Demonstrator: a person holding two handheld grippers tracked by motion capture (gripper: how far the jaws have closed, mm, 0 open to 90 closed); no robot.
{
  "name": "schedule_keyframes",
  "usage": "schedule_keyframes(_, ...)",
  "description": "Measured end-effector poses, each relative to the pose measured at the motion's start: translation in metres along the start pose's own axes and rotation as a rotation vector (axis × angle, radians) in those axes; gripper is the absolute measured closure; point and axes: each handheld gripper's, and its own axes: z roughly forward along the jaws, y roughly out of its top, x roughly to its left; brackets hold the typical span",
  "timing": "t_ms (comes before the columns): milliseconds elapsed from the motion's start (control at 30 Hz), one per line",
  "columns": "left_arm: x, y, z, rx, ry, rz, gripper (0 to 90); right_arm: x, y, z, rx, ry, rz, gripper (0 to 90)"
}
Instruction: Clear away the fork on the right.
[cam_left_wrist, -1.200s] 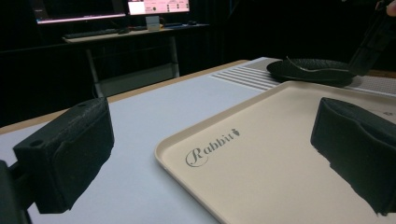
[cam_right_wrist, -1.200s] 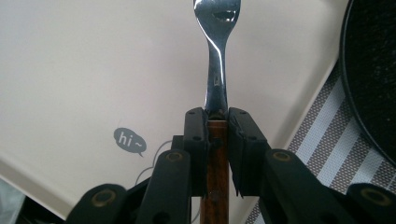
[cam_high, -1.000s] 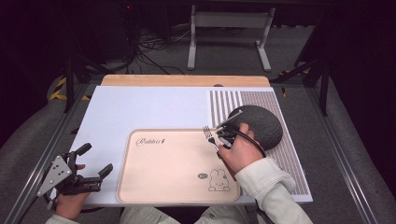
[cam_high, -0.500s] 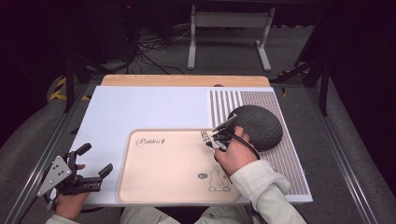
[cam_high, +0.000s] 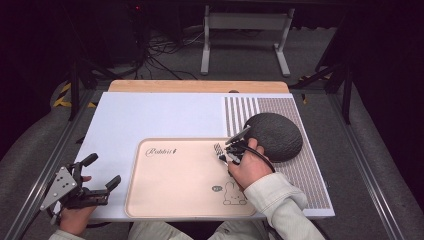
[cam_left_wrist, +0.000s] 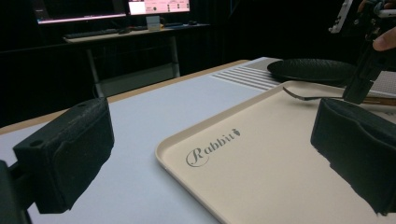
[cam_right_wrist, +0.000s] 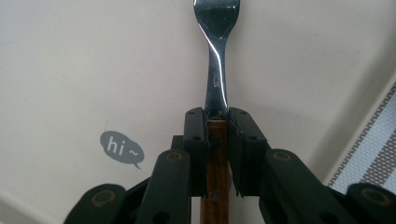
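Observation:
A metal fork (cam_right_wrist: 215, 56) with a brown wooden handle (cam_right_wrist: 215, 163) is clamped in my right gripper (cam_right_wrist: 216, 126), jaws shut on the handle's front end. In the high view the fork (cam_high: 219, 149) points left over the right part of the beige tray (cam_high: 170, 200), with the right gripper (cam_high: 235, 150) just behind it. From the left gripper view the fork (cam_left_wrist: 303, 96) hovers low over the tray (cam_left_wrist: 280, 177). My left gripper (cam_high: 104, 170) rests open by the tray's left edge, nothing between its pads (cam_left_wrist: 70, 154).
A dark round plate (cam_high: 275, 135) lies on the striped placemat (cam_high: 300, 170) right of the tray, close to the right hand. A white board (cam_high: 150, 115) covers the table. The tray bears a "hi~" bubble (cam_right_wrist: 121, 148). Monitors (cam_left_wrist: 159, 7) stand beyond the table.
The right gripper has carried the fork slightly left and toward the person, lower over the tray. The left gripper has stayed still.

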Motion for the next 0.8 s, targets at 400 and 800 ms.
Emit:
schedule_keyframes(400, -0.0001, 0.0001, 0.0001, 0.000, 0.001, 0.003, 0.0, -0.0003, 0.0008, 0.0070, 0.024, -0.004, 0.010, 78.2)
schedule_keyframes(800, 0.0002, 0.0004, -0.0007, -0.001, 0.000, 0.004, 0.1, 0.0005, 0.0021, 0.0048, 0.011, -0.001, -0.027, 59.1)
